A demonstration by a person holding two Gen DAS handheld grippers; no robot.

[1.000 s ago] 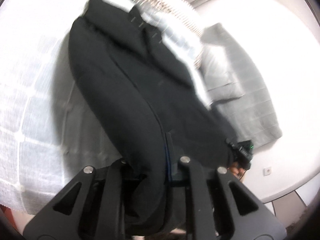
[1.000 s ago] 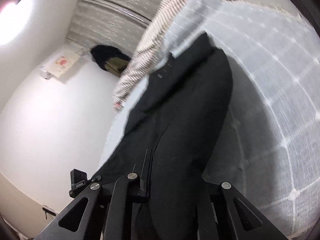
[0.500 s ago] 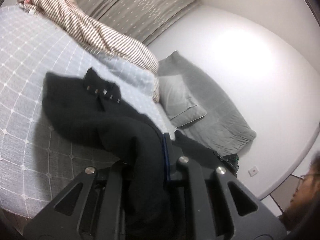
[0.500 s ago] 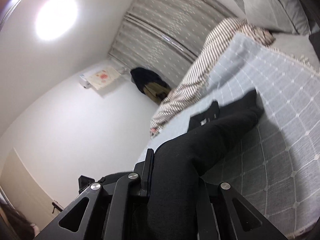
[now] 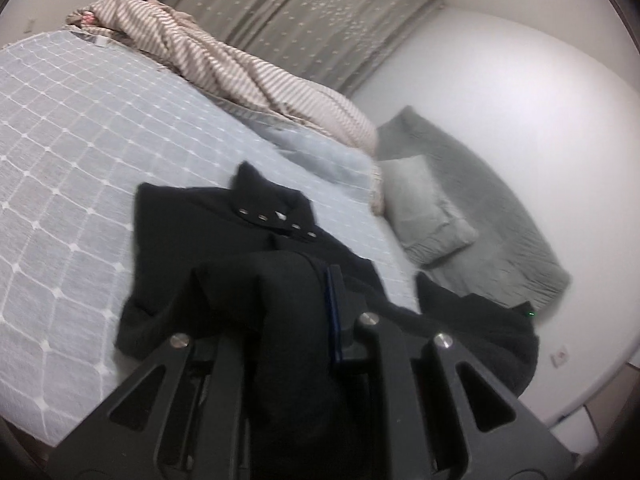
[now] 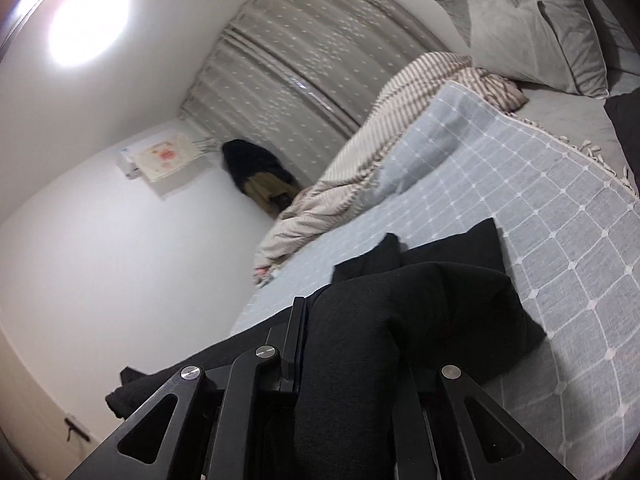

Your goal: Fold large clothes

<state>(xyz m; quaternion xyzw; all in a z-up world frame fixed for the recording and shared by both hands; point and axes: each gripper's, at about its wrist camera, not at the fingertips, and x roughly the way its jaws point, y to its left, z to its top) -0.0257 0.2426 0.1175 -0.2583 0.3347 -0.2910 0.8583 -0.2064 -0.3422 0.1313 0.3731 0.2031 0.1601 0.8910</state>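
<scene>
The black coat (image 5: 224,240) lies collar-up at lower centre on the grey checked blanket (image 5: 80,152), its near edge lifted. The left gripper (image 5: 296,312) pinches a thick fold of it between its fingers, angled low over the bed. The right gripper (image 6: 352,332) likewise clamps coat (image 6: 420,312) fabric. Behind, a striped duvet (image 5: 248,68) is bunched before the curtain (image 5: 320,20); a grey pillow (image 5: 428,204) sits right.

**Both grippers clamped on cloth**

The left gripper (image 5: 296,312) was tilted downward, its jaws closed on a thick fold of the black coat (image 5: 224,240). The right gripper (image 6: 352,344) was angled low as well, its jaws likewise pinched on bunched cloth, which filled the gap between them.
</scene>
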